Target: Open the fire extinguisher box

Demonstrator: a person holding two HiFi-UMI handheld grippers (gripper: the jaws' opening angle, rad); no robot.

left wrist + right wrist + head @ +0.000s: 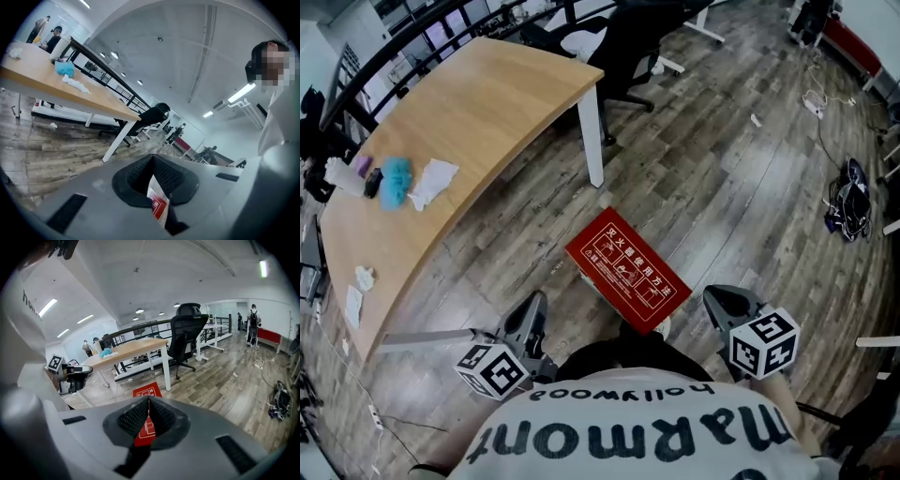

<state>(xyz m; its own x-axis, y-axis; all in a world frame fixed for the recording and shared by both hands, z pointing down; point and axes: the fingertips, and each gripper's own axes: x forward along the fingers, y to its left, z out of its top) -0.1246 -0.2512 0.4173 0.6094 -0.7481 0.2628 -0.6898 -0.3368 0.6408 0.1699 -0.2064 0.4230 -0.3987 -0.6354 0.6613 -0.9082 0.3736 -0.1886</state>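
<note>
With the flat red rectangular fire extinguisher box (626, 270) lying closed on the grey wood-plank floor (722, 169) between them, the left gripper (535, 304) and right gripper (719, 299), both empty with jaws pressed together, should probably spread before catching its lid edge squarely.

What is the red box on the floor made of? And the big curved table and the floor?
The flat red box with white printed pictures looks like painted metal: smooth, slightly shiny, sharp edges, though plastic is possible. The curved light-brown tabletop looks like matte wood or wood-look laminate, with faint grain. The grey-brown plank floor shows grain and seams: wood or vinyl imitating it.
</note>
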